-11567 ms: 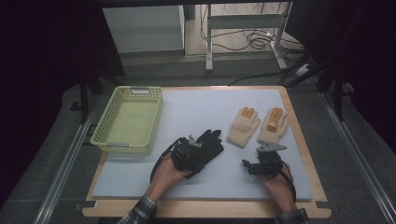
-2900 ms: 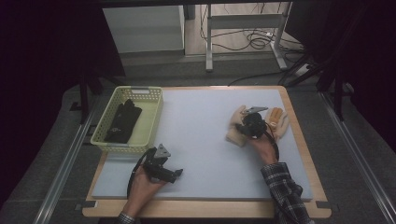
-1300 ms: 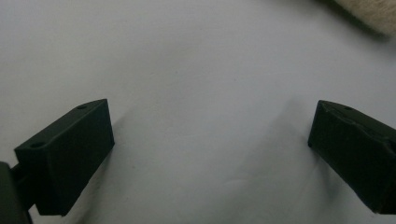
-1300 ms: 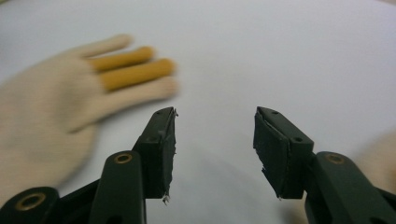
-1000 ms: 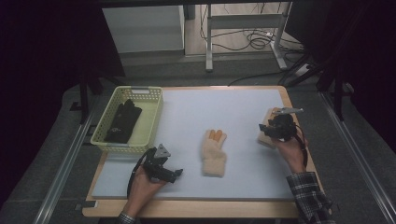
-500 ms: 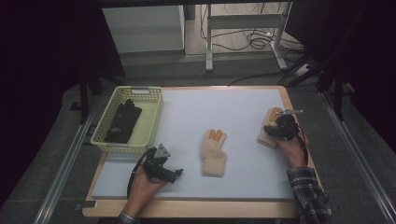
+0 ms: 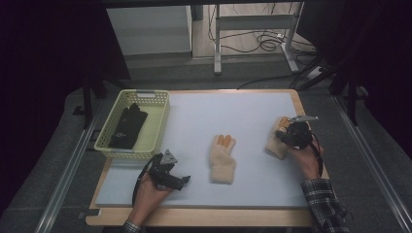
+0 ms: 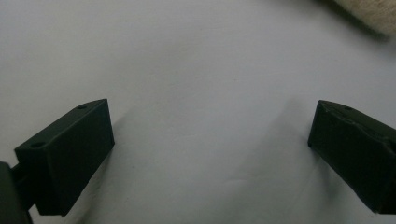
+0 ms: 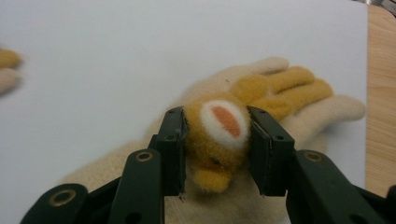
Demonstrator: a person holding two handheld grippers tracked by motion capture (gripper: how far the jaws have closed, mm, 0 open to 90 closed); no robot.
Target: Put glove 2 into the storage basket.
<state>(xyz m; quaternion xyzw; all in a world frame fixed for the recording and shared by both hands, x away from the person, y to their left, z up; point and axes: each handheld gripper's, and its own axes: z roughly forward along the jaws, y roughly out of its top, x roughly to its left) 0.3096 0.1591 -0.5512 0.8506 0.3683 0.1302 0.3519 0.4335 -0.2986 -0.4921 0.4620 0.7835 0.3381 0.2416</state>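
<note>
1. Your right gripper (image 9: 215, 154) is clamped on a fuzzy orange ear-shaped tuft (white oval with an orange centre) on the cream glove (image 9: 261, 121) beneath it; both jaws press the tuft's sides.
2. In the high view, your right gripper (image 7: 290, 136) sits on that cream glove (image 7: 275, 145) near the table's (image 7: 204, 216) right edge.
3. A second cream glove (image 7: 222, 159) with orange fingertips lies flat on the white mat (image 7: 233, 111), mid-table, well apart from the first.
4. Your left gripper (image 7: 180, 180) rests low on the mat at the near left, just beside the second glove's cuff; its jaws stand wide apart (nothing between them), as the left gripper view (image 8: 210, 154) shows.
5. The yellow basket (image 7: 158, 121) at the left holds a black glove (image 7: 127, 127).
</note>
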